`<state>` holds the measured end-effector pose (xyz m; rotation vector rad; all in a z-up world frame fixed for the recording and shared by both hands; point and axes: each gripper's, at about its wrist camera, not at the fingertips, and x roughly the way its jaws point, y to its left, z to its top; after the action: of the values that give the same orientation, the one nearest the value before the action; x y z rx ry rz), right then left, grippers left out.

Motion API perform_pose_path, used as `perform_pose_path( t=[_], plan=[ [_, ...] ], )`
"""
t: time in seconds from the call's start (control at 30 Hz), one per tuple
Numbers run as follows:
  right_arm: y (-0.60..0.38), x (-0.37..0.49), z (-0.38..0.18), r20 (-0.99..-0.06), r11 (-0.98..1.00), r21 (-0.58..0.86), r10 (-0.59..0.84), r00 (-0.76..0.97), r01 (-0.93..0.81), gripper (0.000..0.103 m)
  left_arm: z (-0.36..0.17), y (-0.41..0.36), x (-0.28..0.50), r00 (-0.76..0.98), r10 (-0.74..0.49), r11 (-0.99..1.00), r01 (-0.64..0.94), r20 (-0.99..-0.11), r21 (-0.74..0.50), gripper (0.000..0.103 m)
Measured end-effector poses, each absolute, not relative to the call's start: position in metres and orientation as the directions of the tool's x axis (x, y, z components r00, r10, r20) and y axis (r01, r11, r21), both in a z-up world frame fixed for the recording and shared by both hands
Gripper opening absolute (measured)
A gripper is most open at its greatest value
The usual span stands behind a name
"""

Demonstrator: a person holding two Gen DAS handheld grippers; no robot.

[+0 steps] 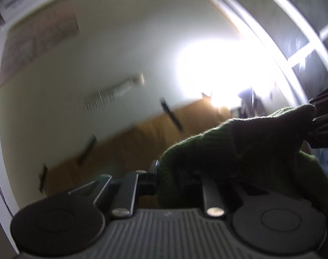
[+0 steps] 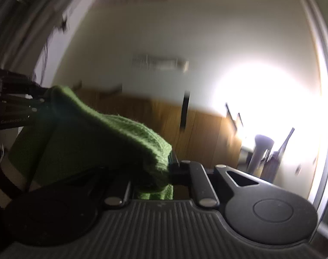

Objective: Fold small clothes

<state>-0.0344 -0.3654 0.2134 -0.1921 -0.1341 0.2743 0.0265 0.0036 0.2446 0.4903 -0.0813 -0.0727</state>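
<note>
While both claws, the left gripper and right gripper, clench opposite ends of the green knit garment, it sags between them: judged light, soft, best pinched at its edges.

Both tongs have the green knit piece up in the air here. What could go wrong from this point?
1. The green knit garment hangs between the left tongs and the right tongs, each seemingly pinching only an edge; a tug could pull one free.
2. Both views are tilted up, blurred, and washed out by the bright light, so the landing surface is unseen; placement may be misjudged.
3. The fabric droops bunched, so a crooked fold seems likely.
</note>
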Motion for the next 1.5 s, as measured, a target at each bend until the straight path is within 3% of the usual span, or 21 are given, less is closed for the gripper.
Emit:
perform_pose_path(
  t=[0.03,0.1,0.13,0.2,0.27,0.3,0.4,0.43,0.6,0.63,0.67,0.7,0.73,0.8,0.9,1.0,1.07,1.13,1.23,1.37,1.5],
  plan=[
    [-0.350,-0.006,0.203,0.039,0.945,-0.193,0.274,0.961,-0.262,0.019,0.221,0.000,0.053,0.998,-0.059,0.883,0.051,0.003,0.466,0.035],
    [-0.327,0.051,0.163,-0.099,0.949,-0.198,0.231,0.968,-0.246,0.040,0.163,-0.005,0.114,0.989,0.031,0.863,0.047,-0.146,0.503,0.055],
    [-0.323,0.072,0.139,-0.162,0.959,-0.190,0.179,0.970,-0.209,0.052,0.130,-0.005,0.138,0.969,0.074,0.854,0.061,-0.236,0.516,0.053],
    [-0.328,0.098,0.093,-0.323,0.973,-0.135,0.135,0.937,-0.187,0.048,0.077,0.005,0.159,0.912,0.135,0.872,0.076,-0.387,0.483,0.053],
    [-0.347,0.089,0.062,-0.395,0.972,-0.028,0.203,0.896,-0.232,0.047,0.043,0.025,0.156,0.870,0.103,0.915,0.107,-0.483,0.389,0.055],
    [-0.354,0.080,0.052,-0.410,0.968,0.001,0.228,0.883,-0.249,0.049,0.030,0.034,0.150,0.856,0.084,0.930,0.117,-0.510,0.348,0.061],
    [-0.370,0.053,0.032,-0.466,0.938,0.044,0.323,0.824,-0.343,0.056,0.002,0.061,0.136,0.799,-0.017,0.973,0.151,-0.602,0.173,0.097],
    [-0.371,0.046,0.029,-0.478,0.930,0.054,0.343,0.809,-0.363,0.062,-0.005,0.068,0.131,0.780,-0.059,0.982,0.157,-0.623,0.103,0.099],
    [-0.361,0.030,0.019,-0.500,0.884,0.117,0.447,0.742,-0.454,0.073,-0.030,0.070,0.115,0.694,-0.198,0.979,0.181,-0.692,-0.099,0.098],
    [-0.356,0.026,0.016,-0.502,0.873,0.119,0.464,0.730,-0.473,0.073,-0.032,0.066,0.113,0.692,-0.204,0.977,0.188,-0.693,-0.100,0.087],
    [-0.350,0.025,0.016,-0.520,0.867,0.102,0.465,0.717,-0.488,0.064,-0.036,0.060,0.111,0.689,-0.198,0.977,0.196,-0.697,-0.085,0.075],
    [-0.344,0.028,0.010,-0.542,0.867,0.082,0.452,0.709,-0.491,0.047,-0.035,0.056,0.110,0.682,-0.188,0.977,0.205,-0.706,-0.062,0.039],
    [-0.341,0.028,0.008,-0.562,0.872,0.054,0.429,0.707,-0.487,0.015,-0.040,0.051,0.110,0.675,-0.179,0.977,0.210,-0.716,-0.046,0.019],
    [-0.348,0.024,0.014,-0.542,0.879,0.035,0.416,0.730,-0.475,0.014,-0.030,0.046,0.106,0.691,-0.165,0.978,0.208,-0.704,-0.026,0.006],
    [-0.382,0.020,0.045,-0.436,0.930,-0.006,0.328,0.838,-0.367,0.014,-0.016,0.060,0.105,0.718,-0.154,0.984,0.175,-0.679,-0.039,0.006],
    [-0.421,0.029,0.073,-0.331,0.977,-0.152,0.093,0.939,-0.150,0.014,0.004,0.084,0.099,0.768,-0.066,0.996,0.087,-0.637,0.002,0.006],
    [-0.441,0.047,0.069,-0.320,0.965,-0.261,-0.099,0.942,0.013,0.026,0.009,0.102,0.102,0.788,0.018,1.000,0.002,-0.615,0.031,0.006],
    [-0.456,0.048,0.065,-0.353,0.967,-0.245,-0.161,0.922,0.075,0.036,0.010,0.125,0.104,0.784,0.076,0.996,-0.087,-0.616,0.012,0.006],
    [-0.462,0.016,0.061,-0.340,0.988,-0.148,-0.018,0.940,-0.034,0.053,0.005,0.153,0.097,0.768,0.064,0.989,-0.136,-0.637,-0.064,0.009],
    [-0.446,-0.037,0.053,-0.328,0.966,-0.073,0.213,0.920,-0.250,0.053,0.008,0.154,0.071,0.764,0.030,0.993,-0.097,-0.645,-0.069,0.027],
    [-0.424,-0.061,0.039,-0.383,0.904,-0.090,0.356,0.852,-0.418,0.053,0.011,0.130,0.035,0.745,-0.157,0.987,0.099,-0.648,-0.125,0.054]
  ],
)
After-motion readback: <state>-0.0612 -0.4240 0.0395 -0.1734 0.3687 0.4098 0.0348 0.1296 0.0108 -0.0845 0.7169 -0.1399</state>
